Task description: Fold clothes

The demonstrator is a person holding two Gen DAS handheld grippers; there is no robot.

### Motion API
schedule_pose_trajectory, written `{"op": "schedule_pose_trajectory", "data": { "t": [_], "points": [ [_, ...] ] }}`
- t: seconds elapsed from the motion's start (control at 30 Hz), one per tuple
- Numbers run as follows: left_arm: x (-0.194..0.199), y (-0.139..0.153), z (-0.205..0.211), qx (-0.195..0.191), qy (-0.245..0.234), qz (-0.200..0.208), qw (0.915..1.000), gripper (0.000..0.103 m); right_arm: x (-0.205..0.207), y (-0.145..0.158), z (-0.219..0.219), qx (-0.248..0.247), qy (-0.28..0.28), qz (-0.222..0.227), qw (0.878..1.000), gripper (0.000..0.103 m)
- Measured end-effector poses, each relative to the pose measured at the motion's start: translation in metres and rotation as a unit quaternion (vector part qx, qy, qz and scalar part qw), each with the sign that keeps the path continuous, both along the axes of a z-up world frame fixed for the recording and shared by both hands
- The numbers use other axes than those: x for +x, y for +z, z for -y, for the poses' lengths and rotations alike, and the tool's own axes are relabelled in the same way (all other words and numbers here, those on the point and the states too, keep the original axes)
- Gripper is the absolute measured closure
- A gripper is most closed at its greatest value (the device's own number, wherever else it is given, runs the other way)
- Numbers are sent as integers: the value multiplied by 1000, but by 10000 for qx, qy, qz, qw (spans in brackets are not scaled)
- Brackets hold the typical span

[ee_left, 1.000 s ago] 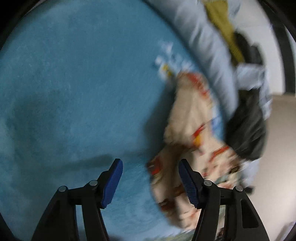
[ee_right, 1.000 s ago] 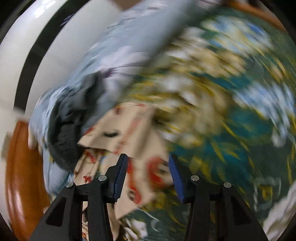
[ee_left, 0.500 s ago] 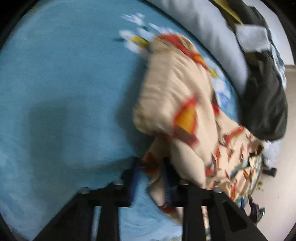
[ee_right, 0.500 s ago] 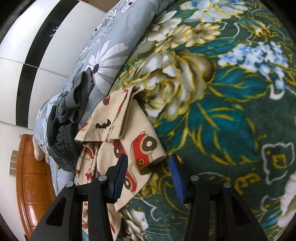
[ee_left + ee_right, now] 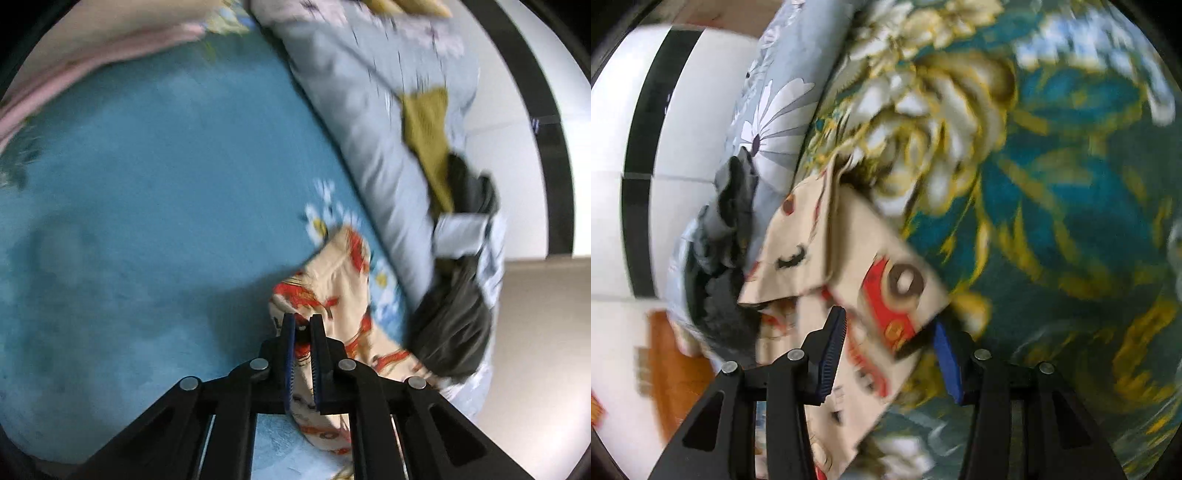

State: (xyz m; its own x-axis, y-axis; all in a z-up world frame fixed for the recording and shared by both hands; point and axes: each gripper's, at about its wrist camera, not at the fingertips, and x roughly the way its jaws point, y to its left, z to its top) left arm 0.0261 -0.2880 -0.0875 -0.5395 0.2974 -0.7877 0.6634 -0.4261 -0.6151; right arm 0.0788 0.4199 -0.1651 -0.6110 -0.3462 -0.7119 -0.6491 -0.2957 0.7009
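A cream garment with red car prints [image 5: 343, 291] lies bunched on the blue blanket [image 5: 147, 206]. My left gripper [image 5: 302, 325] is shut on a fold of it and holds it up a little. In the right wrist view the same garment [image 5: 849, 266] lies on the green floral blanket [image 5: 1052, 192]. My right gripper [image 5: 890, 332] is open, its blue pads on either side of the garment's corner, with a gap to each pad.
A grey floral quilt [image 5: 369, 110] runs along the far side with dark clothes [image 5: 454, 325] and an olive garment [image 5: 428, 136] on it. The dark clothes also show in the right wrist view [image 5: 720, 266]. A wooden bed frame [image 5: 679, 369] and white wall lie beyond.
My left gripper closed on the cream garment and lifted it back from the pile. My right gripper stayed open and moved in closer to the garment's corner.
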Motion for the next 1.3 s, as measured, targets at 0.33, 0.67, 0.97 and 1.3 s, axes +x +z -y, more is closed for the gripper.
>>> {"op": "schedule_pose_trajectory", "data": {
  "t": [0.33,0.67,0.97,1.3],
  "points": [
    [50,-18,27,287,306,-160,9990,95,6,-7,-6,153,-519,-105,9985,54],
    [51,-14,27,227,186,-397,9988,95,-5,31,-24,448,-689,-282,9962,99],
    [95,16,56,-466,-83,-793,9957,103,69,110,-44,1409,77,-1452,9793,99],
    [76,-54,29,200,-1192,-159,9925,97,144,27,-51,889,-424,-199,9949,99]
  ]
}}
